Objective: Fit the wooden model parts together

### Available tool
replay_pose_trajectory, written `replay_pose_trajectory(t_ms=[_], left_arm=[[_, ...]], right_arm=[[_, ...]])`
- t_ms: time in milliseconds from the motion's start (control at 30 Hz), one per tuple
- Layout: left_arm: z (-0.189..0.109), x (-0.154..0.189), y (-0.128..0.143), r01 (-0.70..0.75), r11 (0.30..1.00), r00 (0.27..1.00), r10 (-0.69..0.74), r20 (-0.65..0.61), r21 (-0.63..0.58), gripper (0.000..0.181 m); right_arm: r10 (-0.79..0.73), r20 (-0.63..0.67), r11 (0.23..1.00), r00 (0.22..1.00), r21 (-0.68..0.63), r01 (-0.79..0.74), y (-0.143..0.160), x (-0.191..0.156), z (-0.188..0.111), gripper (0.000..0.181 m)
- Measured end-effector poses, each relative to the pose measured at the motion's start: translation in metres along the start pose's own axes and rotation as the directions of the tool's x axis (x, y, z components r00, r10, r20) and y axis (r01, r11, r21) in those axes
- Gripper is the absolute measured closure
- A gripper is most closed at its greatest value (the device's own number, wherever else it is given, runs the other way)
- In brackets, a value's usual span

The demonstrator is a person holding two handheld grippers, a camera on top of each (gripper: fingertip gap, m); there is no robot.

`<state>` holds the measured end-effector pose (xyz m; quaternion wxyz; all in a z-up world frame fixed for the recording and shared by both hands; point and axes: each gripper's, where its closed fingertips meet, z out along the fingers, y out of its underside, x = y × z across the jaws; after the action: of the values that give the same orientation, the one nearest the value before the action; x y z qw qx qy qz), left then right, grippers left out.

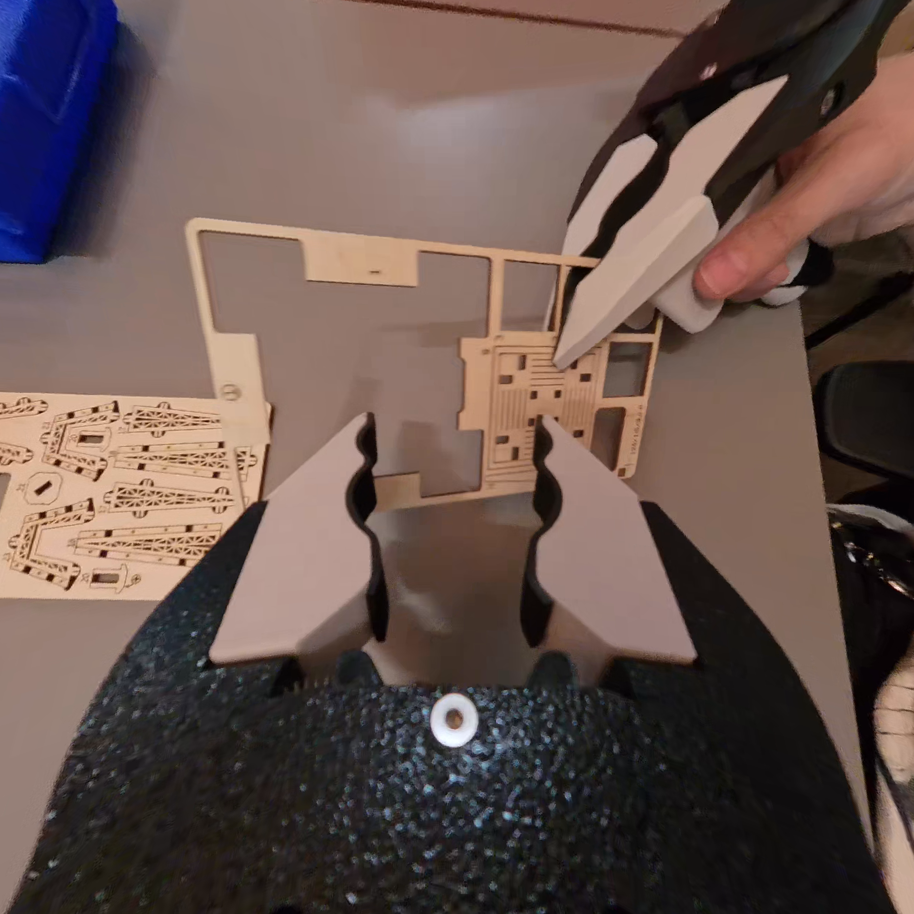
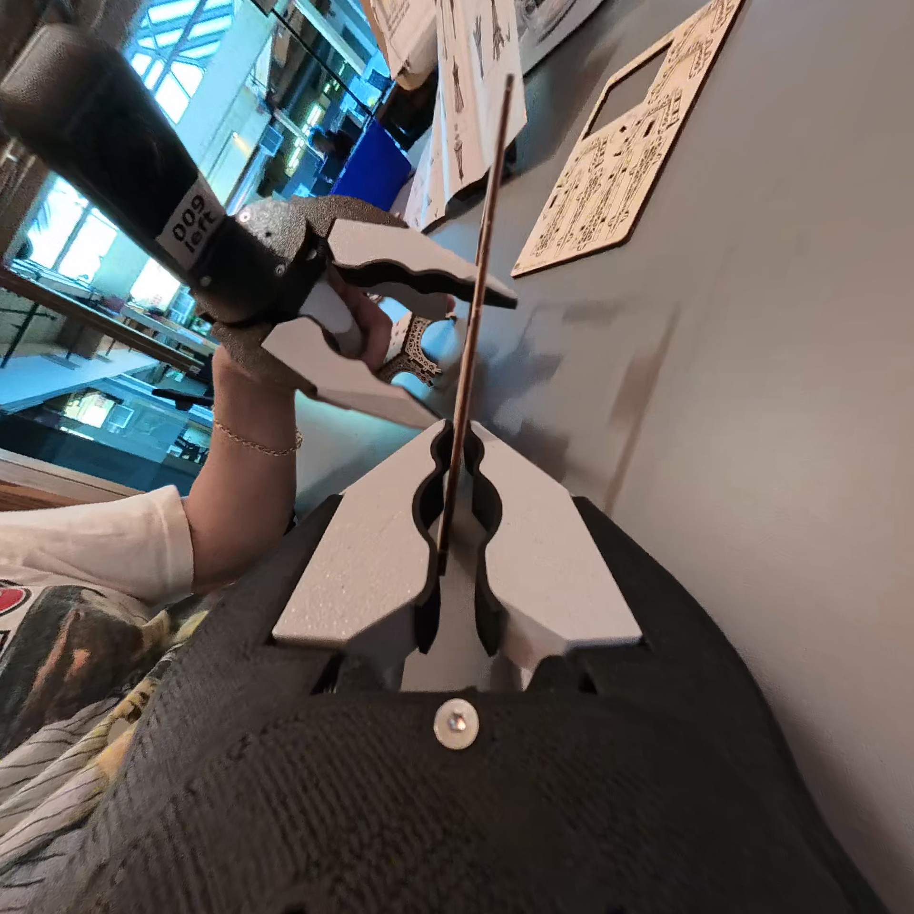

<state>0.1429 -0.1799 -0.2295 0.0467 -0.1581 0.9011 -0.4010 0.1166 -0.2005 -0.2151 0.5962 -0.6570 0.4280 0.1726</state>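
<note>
A thin wooden sheet, mostly punched out, has an engraved panel left in its right part. My right gripper comes in from the upper right and is shut on the sheet's far right edge. In the right wrist view the sheet shows edge-on, clamped between that gripper's jaws. My left gripper is open and empty, hovering over the sheet's near edge. It also shows in the right wrist view, open, beside the sheet. A small wooden arch piece sits just beyond its fingers.
A second wooden sheet full of lattice parts lies on the grey table to the left, and shows in the right wrist view. A blue bin stands far left. Printed paper sheets lie farther back. The table edge runs close on the right. Left tips to right tips: about 4 centimetres.
</note>
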Motion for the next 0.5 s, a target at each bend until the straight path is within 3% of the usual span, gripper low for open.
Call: replay_pose_trajectory(t_ms=[100,167,267,400,500], left_arm=[[-0.005,0.020,-0.002,0.048,0.999,0.980,-0.043,-0.194,0.021,0.144],[-0.006,0.023,-0.001,0.067,0.998,0.969,-0.063,-0.238,0.008,0.161],[-0.012,0.012,-0.011,0.174,0.981,0.961,-0.152,-0.233,0.080,0.169],[-0.026,-0.010,-0.022,0.412,0.889,0.891,-0.349,-0.290,0.197,0.171],[-0.031,-0.020,-0.023,0.502,0.836,0.850,-0.429,-0.306,0.222,0.171]], right_arm=[[-0.035,0.047,0.999,0.998,-0.012,0.036,0.002,-0.009,0.000,0.180],[-0.048,0.043,0.999,0.998,-0.021,0.049,0.002,-0.009,0.000,0.180],[0.005,0.018,0.999,1.000,0.037,-0.005,-0.006,0.000,-0.003,0.164],[-0.021,0.009,0.989,1.000,0.146,0.020,-0.023,0.000,-0.012,0.179],[-0.023,-0.017,0.984,1.000,0.178,0.025,-0.030,0.003,-0.009,0.169]])
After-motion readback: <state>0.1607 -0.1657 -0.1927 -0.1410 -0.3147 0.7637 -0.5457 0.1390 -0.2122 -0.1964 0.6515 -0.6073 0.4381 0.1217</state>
